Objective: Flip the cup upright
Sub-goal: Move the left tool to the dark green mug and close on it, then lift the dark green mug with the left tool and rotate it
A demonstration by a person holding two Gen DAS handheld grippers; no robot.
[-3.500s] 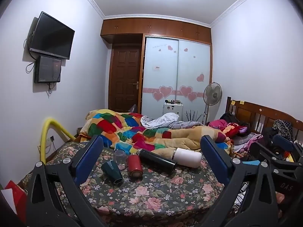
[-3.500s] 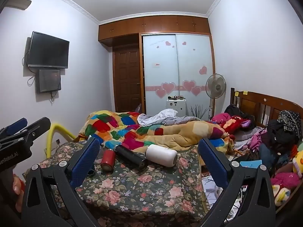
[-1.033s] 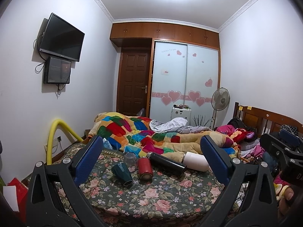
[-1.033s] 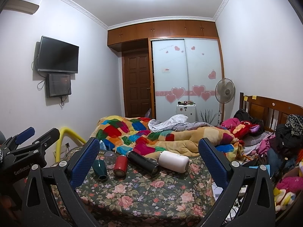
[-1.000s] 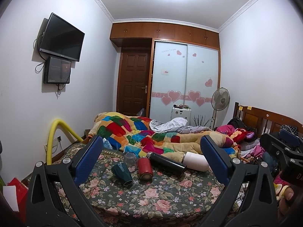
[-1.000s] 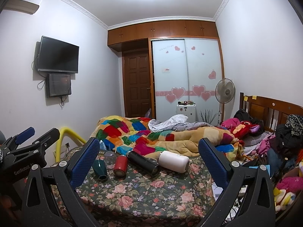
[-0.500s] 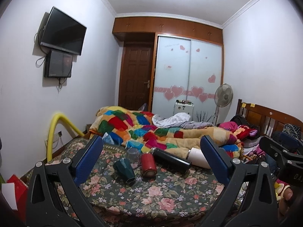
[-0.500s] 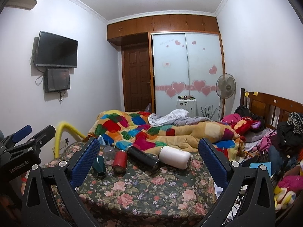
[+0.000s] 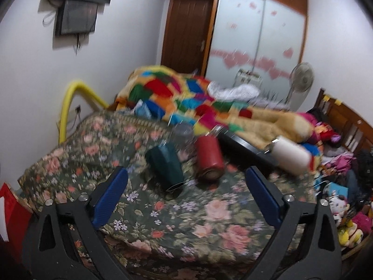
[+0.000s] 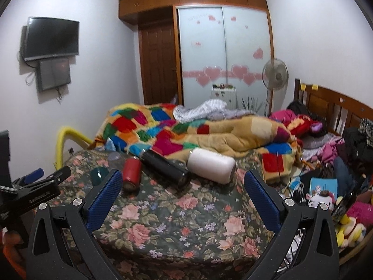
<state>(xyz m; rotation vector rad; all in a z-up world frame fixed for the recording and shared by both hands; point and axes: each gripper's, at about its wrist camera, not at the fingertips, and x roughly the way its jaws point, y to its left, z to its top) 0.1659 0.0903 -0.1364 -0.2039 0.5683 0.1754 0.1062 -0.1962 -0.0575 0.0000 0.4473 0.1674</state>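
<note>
Several cups and flasks lie on their sides on the floral bedspread (image 9: 209,212): a dark green cup (image 9: 166,167), a red cup (image 9: 209,159), a black flask (image 9: 244,150) and a white flask (image 9: 291,157). A clear glass (image 9: 184,130) stands behind them. My left gripper (image 9: 186,193) is open and empty, just short of the green cup. In the right wrist view my right gripper (image 10: 183,196) is open and empty, in front of the red cup (image 10: 131,171), black flask (image 10: 166,164) and white flask (image 10: 211,164); the green cup (image 10: 99,175) shows at left.
A patchwork quilt (image 10: 186,133) is heaped behind the cups. A yellow tube (image 9: 70,102) arches at the bed's left edge. Toys and clothes (image 10: 338,186) pile up at right beside the wooden headboard (image 10: 326,107). The left gripper's body (image 10: 30,191) shows at the right view's left edge.
Both grippers have moved forward and tilted down toward the cups, the left one more so; the cups now look larger and nearer. Both stay open.
</note>
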